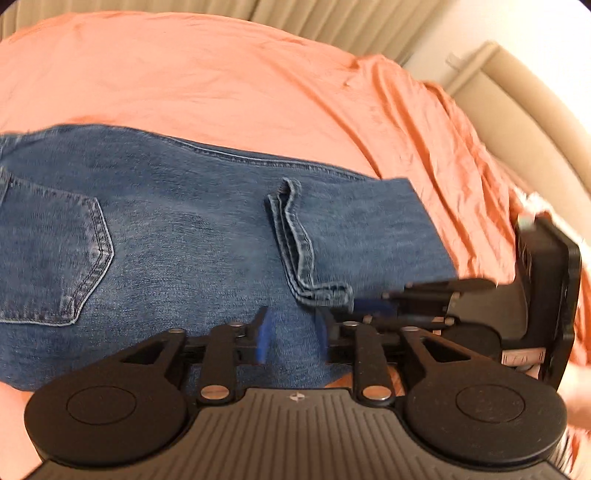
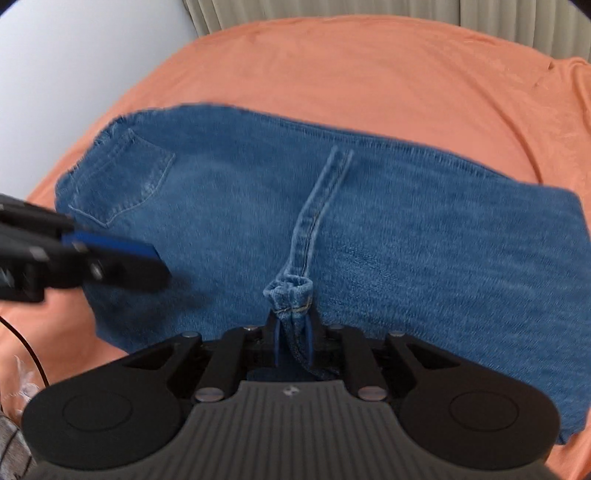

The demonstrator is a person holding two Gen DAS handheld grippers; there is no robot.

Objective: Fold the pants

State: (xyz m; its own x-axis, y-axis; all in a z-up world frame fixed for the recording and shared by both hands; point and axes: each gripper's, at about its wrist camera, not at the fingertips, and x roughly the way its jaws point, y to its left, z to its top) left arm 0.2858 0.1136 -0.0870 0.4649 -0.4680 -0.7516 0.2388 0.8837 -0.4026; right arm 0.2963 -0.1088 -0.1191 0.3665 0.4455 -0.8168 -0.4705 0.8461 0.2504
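Left gripper [image 1: 291, 341] jaws spread, nothing between them, hovering just above the near edge of the jeans [image 1: 192, 236]. Right gripper [image 2: 293, 343] jaws slightly parted around a bunched hem [image 2: 290, 295]; denim sits between the blue pads, but pinch or loose, cannot tell. Jeans lie folded across an orange sheet [image 2: 332, 74], back pocket [image 2: 125, 177] at left, hem strip running up the middle. Beige curtains [image 2: 369, 14] at the far side; white wall [image 2: 74, 66] far left.
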